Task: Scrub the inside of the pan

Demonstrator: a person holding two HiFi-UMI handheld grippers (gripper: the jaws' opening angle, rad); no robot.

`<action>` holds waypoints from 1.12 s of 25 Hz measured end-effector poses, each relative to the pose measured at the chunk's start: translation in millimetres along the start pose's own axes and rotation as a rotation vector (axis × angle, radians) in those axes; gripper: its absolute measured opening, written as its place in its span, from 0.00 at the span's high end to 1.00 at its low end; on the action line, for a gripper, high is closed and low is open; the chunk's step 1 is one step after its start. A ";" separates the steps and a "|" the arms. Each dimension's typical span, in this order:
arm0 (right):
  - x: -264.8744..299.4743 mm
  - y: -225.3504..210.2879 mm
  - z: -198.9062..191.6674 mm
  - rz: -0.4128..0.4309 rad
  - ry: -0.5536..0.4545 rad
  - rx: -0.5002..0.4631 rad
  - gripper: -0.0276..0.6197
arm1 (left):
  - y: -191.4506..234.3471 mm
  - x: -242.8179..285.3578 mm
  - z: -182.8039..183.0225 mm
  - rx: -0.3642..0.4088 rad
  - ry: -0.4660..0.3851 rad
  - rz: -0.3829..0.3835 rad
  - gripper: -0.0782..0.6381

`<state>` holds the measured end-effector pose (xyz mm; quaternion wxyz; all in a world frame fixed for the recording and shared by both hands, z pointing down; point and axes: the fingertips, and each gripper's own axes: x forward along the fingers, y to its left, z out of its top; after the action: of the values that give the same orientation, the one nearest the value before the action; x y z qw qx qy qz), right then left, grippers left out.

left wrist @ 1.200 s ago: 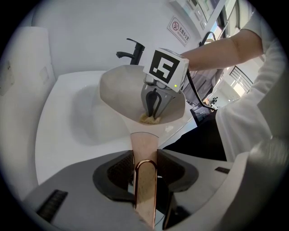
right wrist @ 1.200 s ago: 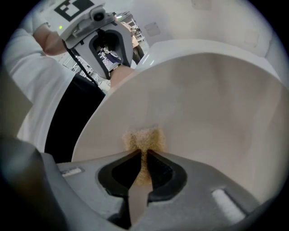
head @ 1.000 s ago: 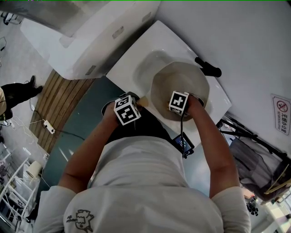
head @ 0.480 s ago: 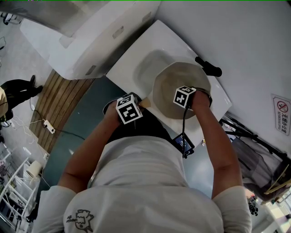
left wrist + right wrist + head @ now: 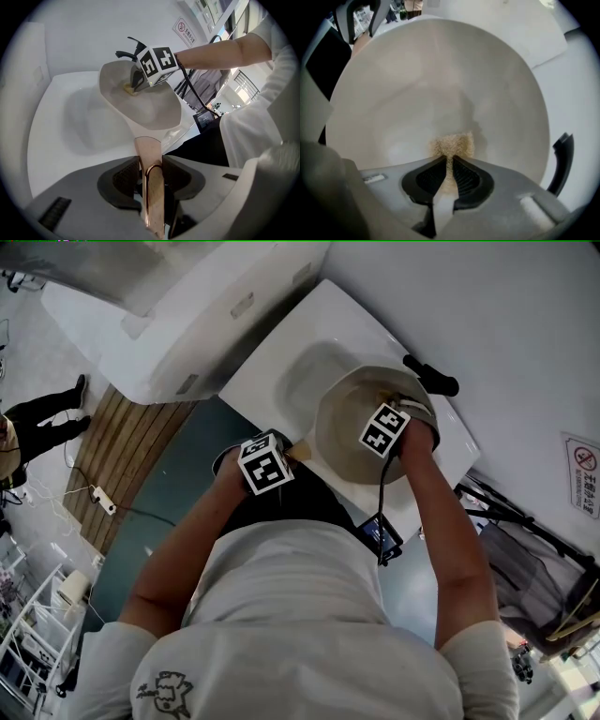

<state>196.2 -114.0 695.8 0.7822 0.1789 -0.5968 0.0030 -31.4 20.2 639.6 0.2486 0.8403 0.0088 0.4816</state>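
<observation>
**Pan in sink: pad on inner wall, handle clamped**

Pan (image 5: 345, 432): cream-coloured, round, sits in the basin of the white sink (image 5: 267, 367), over the basin's right part as the head view shows it. Its handle (image 5: 149, 152), copper-toned, points back toward the person.

Scrub pad (image 5: 452, 144): small, tan, coarse. It lies against the pan's inner wall on the far side, near the rim below the faucet. A faint smear runs up the wall above it.

Right gripper (image 5: 449, 163): points steeply down into the pan. Jaws clenched on the scrub pad, with only a thin strip of it between the black pads and the rest sticking out past the fingertips onto the pan surface.

Left gripper (image 5: 151, 171): outside the pan, at its near edge. Jaws have just been closing a little. The handle stands between them, both pads pressing on its sides: a firm grasp.

Surroundings: black faucet (image 5: 429, 379) on the sink's far rim, just beside the pan. Person's white shirt (image 5: 300, 615) fills the lower head view. A small screen (image 5: 380, 536) hangs on a cable below the right forearm. Wooden slats (image 5: 122, 437) lie on the floor left of the sink.
</observation>
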 end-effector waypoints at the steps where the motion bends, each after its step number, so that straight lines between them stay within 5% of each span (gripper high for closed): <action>1: -1.7 -2.9 8.3 -0.015 -0.037 0.003 0.89 | -0.2 0.2 0.3 -0.001 0.000 0.002 0.68; 5: -9.4 -0.6 42.4 -0.014 -0.156 0.016 0.89 | 2.7 -1.6 0.3 -0.006 -0.006 0.015 0.68; 15: -28.6 71.6 88.3 0.169 -0.299 -0.034 0.89 | 4.5 -0.2 -2.7 -0.018 -0.012 0.020 0.68; 20: -35.8 117.2 76.8 0.291 -0.312 -0.076 0.89 | 6.0 -0.2 -3.6 -0.020 -0.014 0.018 0.68; 28: -31.3 133.3 32.3 0.349 -0.234 -0.061 0.89 | 2.2 -2.0 -2.5 -0.020 -0.008 -0.012 0.69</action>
<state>128.0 8.1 710.7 0.7003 0.0483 -0.7052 0.0994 -35.0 18.7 639.9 0.2599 0.8398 0.0083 0.4765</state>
